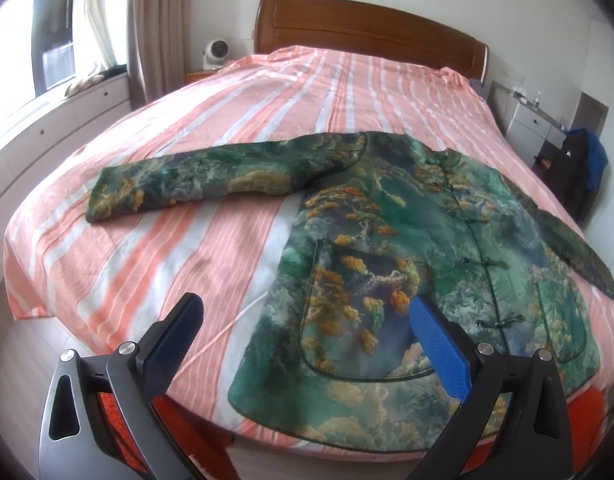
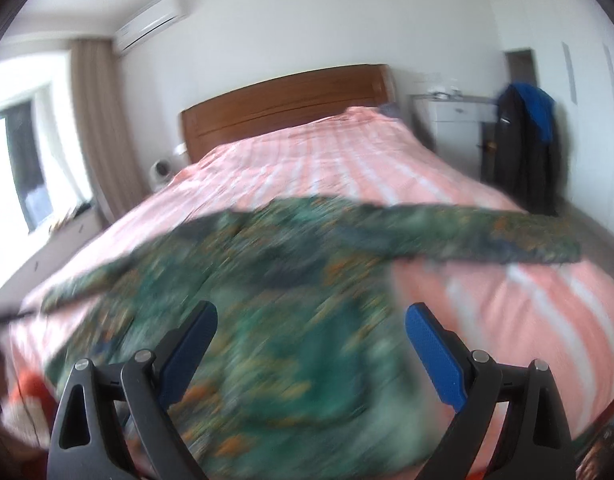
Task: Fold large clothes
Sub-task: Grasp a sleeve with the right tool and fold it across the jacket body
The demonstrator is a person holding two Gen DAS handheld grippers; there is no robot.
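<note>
A: Left wrist view. Green landscape-print jacket [image 1: 407,248] spread front-up on the near half of the bed [image 1: 211,240], collar toward the wooden headboard [image 1: 371,32], knot buttons closed down the middle. One sleeve [image 1: 211,182] stretched flat across the pink-and-white striped cover; the other sleeve [image 1: 575,252] angled toward the bed's edge.

B: Left gripper [image 1: 307,320]: jaws spread wide, nothing between them, poised above the jacket's hem corner and the bare cover beside it. Contact with the cloth not discernible.

A: Right wrist view, blurred. Same jacket [image 2: 291,312] across the near part of the bed [image 2: 487,300], one sleeve [image 2: 487,236] reaching toward the far edge, the opposite sleeve [image 2: 91,284] trailing toward the other corner.

B: Right gripper [image 2: 311,328]: jaws released, wide apart, empty, over the jacket body. Background: headboard [image 2: 287,104], curtain [image 2: 99,120], wall air conditioner [image 2: 151,24], dark garment on a stand [image 2: 527,140].
</note>
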